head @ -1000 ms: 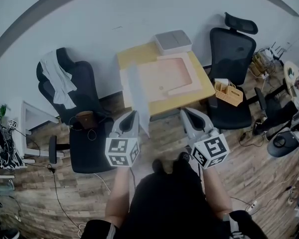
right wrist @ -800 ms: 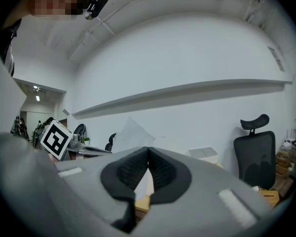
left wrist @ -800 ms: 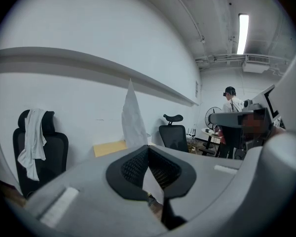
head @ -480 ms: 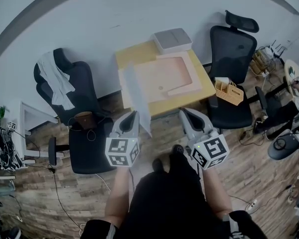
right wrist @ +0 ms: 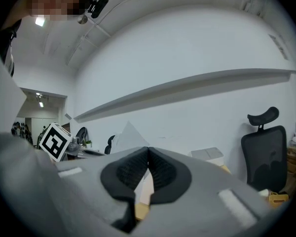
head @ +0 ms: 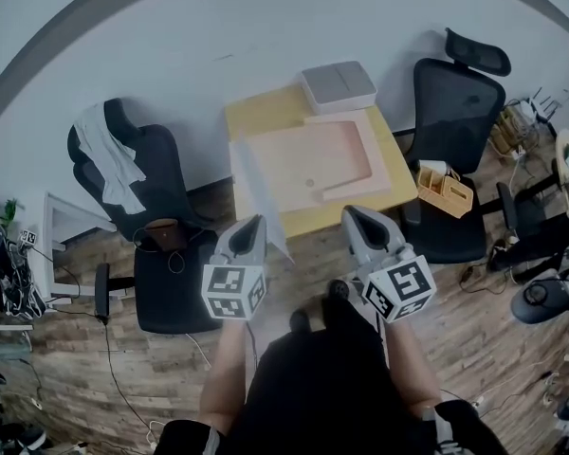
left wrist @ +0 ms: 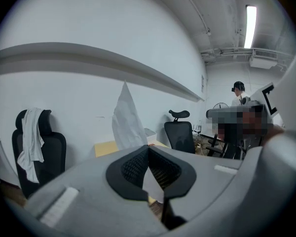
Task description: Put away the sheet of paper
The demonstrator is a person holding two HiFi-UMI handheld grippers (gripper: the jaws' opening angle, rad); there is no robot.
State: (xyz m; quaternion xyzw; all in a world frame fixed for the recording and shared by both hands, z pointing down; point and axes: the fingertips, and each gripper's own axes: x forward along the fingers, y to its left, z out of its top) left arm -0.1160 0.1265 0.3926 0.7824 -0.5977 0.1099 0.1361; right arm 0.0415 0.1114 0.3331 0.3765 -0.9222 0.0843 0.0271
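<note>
- The left gripper [head: 254,222] is clamping the sheet of paper [head: 256,183] by its near end. Its jaws are pressing together on the sheet, and in the left gripper view the sheet is rising straight out of the closed pads.
- The sheet is standing on edge in the air, not lying flat. Its long axis is running away from the jaws toward the near left corner of the table [head: 256,112], and the free end is hanging unsupported over that corner.
- The right gripper [head: 353,212] is hovering alongside with its jaws together on nothing. From there the sheet is showing off to the left, well apart from its pads.
- The left hand is already doing the carrying, so I judge the next move to be its own.
- The pink tray [head: 313,154] and the grey box [head: 337,83] are sitting on the table ahead of both grippers, in line with the way the sheet is pointing.
- Which of the two is meant to take the sheet I cannot tell — either way the free end is likely going in first, and it looks limp enough to fold.
</note>
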